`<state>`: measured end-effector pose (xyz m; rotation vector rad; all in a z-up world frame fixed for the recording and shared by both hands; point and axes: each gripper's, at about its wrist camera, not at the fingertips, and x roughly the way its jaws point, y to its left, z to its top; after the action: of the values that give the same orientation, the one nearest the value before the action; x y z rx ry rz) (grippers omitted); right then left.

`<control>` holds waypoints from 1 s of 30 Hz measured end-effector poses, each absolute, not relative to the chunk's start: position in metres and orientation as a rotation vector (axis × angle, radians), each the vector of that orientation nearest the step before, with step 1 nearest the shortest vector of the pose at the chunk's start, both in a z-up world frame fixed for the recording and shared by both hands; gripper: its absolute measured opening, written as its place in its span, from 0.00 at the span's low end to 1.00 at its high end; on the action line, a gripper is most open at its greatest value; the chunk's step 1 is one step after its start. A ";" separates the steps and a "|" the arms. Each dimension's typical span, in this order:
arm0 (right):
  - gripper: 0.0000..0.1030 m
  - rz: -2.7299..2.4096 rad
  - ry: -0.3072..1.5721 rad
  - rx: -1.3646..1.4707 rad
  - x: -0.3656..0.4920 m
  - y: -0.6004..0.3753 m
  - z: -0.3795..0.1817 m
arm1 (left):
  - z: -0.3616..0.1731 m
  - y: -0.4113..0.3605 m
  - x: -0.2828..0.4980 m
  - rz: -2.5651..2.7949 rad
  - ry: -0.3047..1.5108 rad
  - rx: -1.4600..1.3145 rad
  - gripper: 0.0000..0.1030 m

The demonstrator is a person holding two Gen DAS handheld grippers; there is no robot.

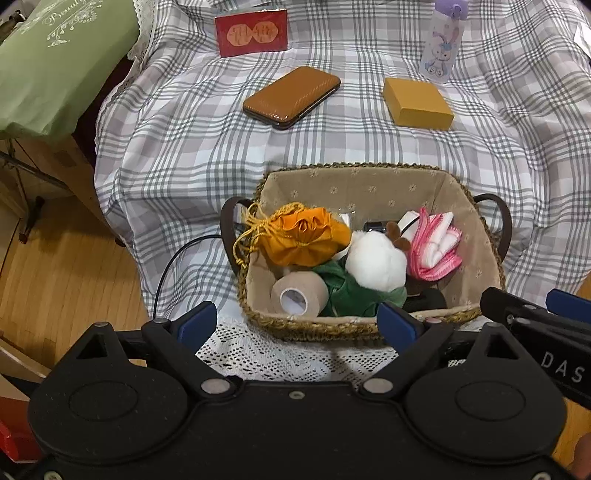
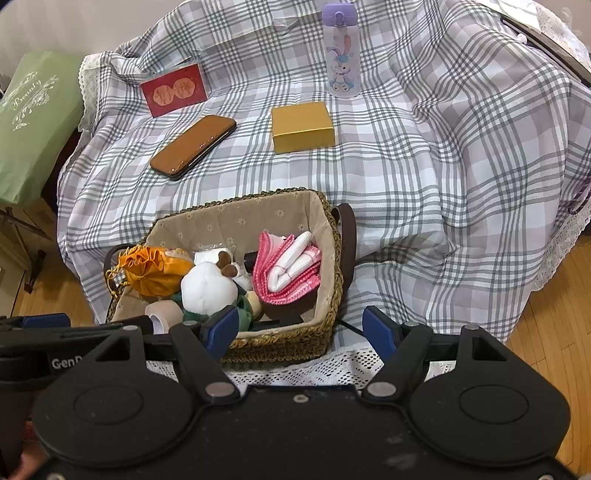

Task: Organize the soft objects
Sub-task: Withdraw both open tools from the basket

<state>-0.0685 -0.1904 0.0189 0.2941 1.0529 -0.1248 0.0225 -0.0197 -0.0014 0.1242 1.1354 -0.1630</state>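
A woven basket (image 1: pixel 354 177) (image 2: pixel 328 221) with a beige lining stands on the checked cloth near its front edge. Inside lie an orange drawstring pouch (image 1: pixel 306 236) (image 2: pixel 151 269), a white plush toy with green clothes (image 1: pixel 376 258) (image 2: pixel 207 288), a folded pink and white cloth (image 1: pixel 436 243) (image 2: pixel 288 266) and a beige tape roll (image 1: pixel 299 293) (image 2: pixel 164 314). My left gripper (image 1: pixel 297 319) hangs open just before the basket's near rim, nothing between its fingers. My right gripper (image 2: pixel 301 328) is open over the basket's near right corner, also empty.
Further back on the checked cloth (image 1: pixel 184 147) lie a brown case (image 1: pixel 291 98) (image 2: pixel 192 146), a yellow box (image 1: pixel 417 103) (image 2: pixel 303 127), a red card (image 1: pixel 251 32) (image 2: pixel 173 90) and a purple cartoon bottle (image 1: pixel 441 40) (image 2: pixel 341 51). A green bag (image 1: pixel 55 62) sits left. Wooden floor (image 1: pixel 55 277) lies below.
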 end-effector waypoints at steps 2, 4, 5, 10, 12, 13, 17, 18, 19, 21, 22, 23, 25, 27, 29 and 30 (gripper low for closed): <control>0.71 -0.124 1.056 0.289 -0.069 -0.188 0.017 | -0.003 -0.019 0.022 -0.156 1.137 0.128 0.88; 0.71 -0.118 1.065 0.287 -0.069 -0.186 0.015 | -0.003 -0.017 0.021 -0.146 1.134 0.132 0.89; 0.71 -0.114 1.068 0.291 -0.069 -0.186 0.015 | -0.003 -0.016 0.021 -0.143 1.133 0.133 0.90; 0.71 -0.120 1.067 0.294 -0.070 -0.187 0.015 | -0.005 -0.014 0.020 -0.144 1.133 0.141 0.93; 0.71 -0.121 1.067 0.293 -0.070 -0.187 0.015 | -0.006 -0.015 0.020 -0.149 1.137 0.143 0.93; 0.71 -0.120 1.068 0.293 -0.070 -0.187 0.015 | -0.006 -0.015 0.020 -0.150 1.138 0.146 0.93; 0.71 -0.120 1.069 0.292 -0.070 -0.188 0.015 | -0.006 -0.016 0.020 -0.150 1.138 0.148 0.93; 0.71 -0.120 1.068 0.292 -0.070 -0.188 0.015 | -0.006 -0.015 0.020 -0.148 1.139 0.148 0.93; 0.71 -0.119 1.069 0.292 -0.070 -0.188 0.015 | -0.006 -0.015 0.020 -0.146 1.140 0.148 0.93; 0.71 -0.120 1.068 0.292 -0.070 -0.188 0.015 | -0.007 -0.014 0.021 -0.144 1.144 0.147 0.93; 0.71 -0.121 1.068 0.292 -0.070 -0.188 0.015 | -0.007 -0.014 0.021 -0.144 1.146 0.147 0.93; 0.71 -0.120 1.069 0.292 -0.070 -0.188 0.015 | -0.007 -0.014 0.021 -0.144 1.149 0.148 0.93; 0.72 -0.120 1.071 0.291 -0.070 -0.188 0.015 | -0.008 -0.014 0.022 -0.144 1.153 0.150 0.93; 0.72 -0.123 1.074 0.288 -0.069 -0.188 0.014 | -0.008 -0.014 0.022 -0.142 1.154 0.150 0.93; 0.72 -0.124 1.074 0.291 -0.069 -0.189 0.014 | -0.008 -0.013 0.022 -0.139 1.154 0.147 0.93; 0.72 -0.127 1.073 0.291 -0.069 -0.189 0.015 | -0.008 -0.013 0.022 -0.136 1.155 0.146 0.93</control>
<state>-0.0688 -0.1887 0.0147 0.2906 1.0735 -0.1266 0.0224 -0.0126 -0.0082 0.1458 1.1545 -0.1361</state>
